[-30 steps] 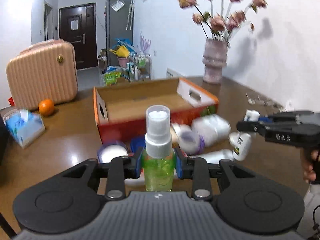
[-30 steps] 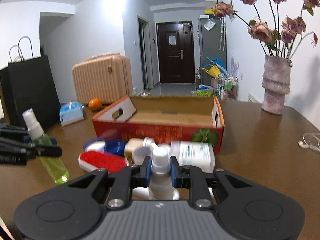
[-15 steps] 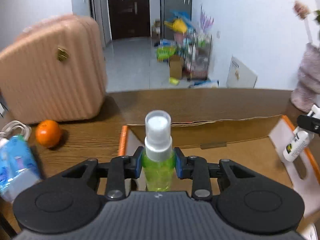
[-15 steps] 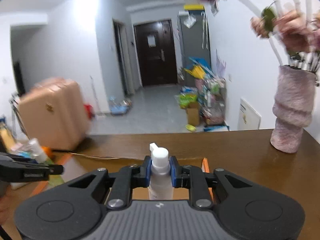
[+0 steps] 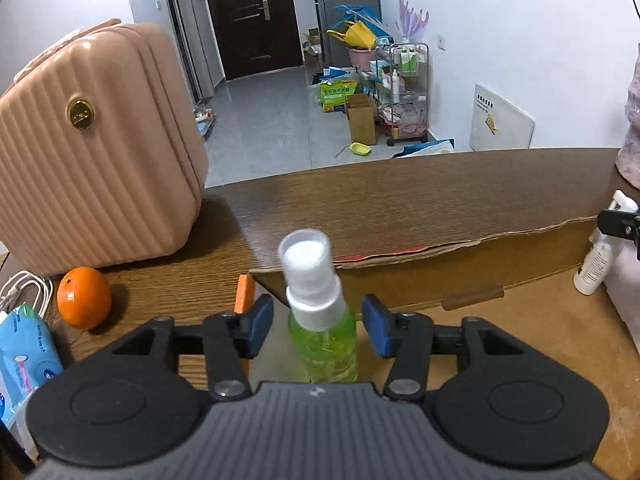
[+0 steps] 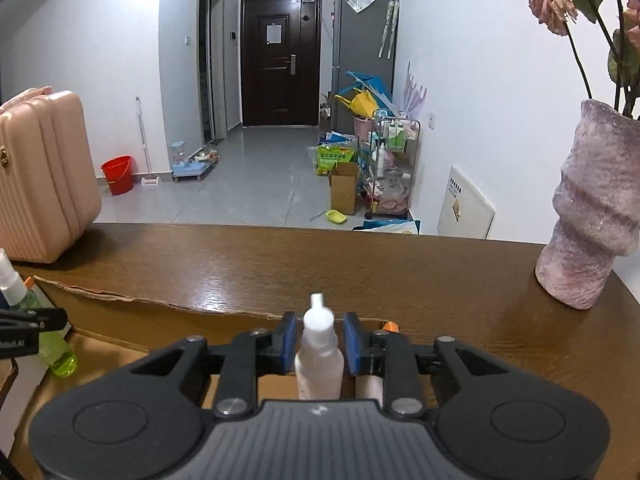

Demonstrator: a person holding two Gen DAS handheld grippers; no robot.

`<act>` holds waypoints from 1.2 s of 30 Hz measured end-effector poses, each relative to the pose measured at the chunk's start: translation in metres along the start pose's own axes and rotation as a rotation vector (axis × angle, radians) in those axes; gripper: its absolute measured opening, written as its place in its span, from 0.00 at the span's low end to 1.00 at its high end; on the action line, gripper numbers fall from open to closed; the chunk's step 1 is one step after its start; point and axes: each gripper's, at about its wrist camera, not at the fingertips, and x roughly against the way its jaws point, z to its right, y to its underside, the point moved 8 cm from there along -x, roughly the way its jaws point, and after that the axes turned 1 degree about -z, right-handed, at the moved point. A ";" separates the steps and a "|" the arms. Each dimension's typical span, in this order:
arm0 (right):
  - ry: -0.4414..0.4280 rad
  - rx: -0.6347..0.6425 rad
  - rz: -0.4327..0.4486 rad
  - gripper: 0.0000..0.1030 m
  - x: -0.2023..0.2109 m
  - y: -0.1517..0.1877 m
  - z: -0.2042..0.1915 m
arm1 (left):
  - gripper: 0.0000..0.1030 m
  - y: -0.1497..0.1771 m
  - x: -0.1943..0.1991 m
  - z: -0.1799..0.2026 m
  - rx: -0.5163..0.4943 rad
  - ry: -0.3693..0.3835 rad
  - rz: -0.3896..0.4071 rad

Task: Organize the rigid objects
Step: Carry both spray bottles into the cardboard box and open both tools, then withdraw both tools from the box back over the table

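- The green spray bottle (image 5: pixel 324 336) looks light, stiff and smooth, so it may slip; I judge the round body under the cap is the best place to hold
- It stands tilted inside the cardboard box (image 5: pixel 460 276), at the left end
- The left gripper (image 5: pixel 318 324) has just been opening; its pads (image 5: pixel 259 322) stand clear of the bottle between them
- The white bottle (image 6: pixel 319 354) is over the box's right end; the right gripper (image 6: pixel 319 342) has also just been opening, pads close beside it
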 end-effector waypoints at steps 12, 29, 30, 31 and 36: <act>-0.028 -0.025 0.040 0.51 0.099 -0.013 0.017 | 0.75 0.014 0.109 -0.024 0.063 0.059 0.010; -0.153 0.108 0.176 0.81 0.314 0.110 -0.015 | 0.93 0.175 0.308 -0.022 0.052 -0.023 0.315; -0.160 0.109 0.190 0.82 0.322 0.119 -0.019 | 0.93 0.184 0.317 -0.020 0.043 -0.032 0.334; -0.163 0.111 0.201 0.82 0.331 0.128 -0.025 | 0.94 0.194 0.325 -0.018 0.036 -0.037 0.352; -0.204 0.104 0.252 0.87 0.369 0.174 -0.042 | 0.98 0.240 0.352 -0.012 0.074 -0.006 0.375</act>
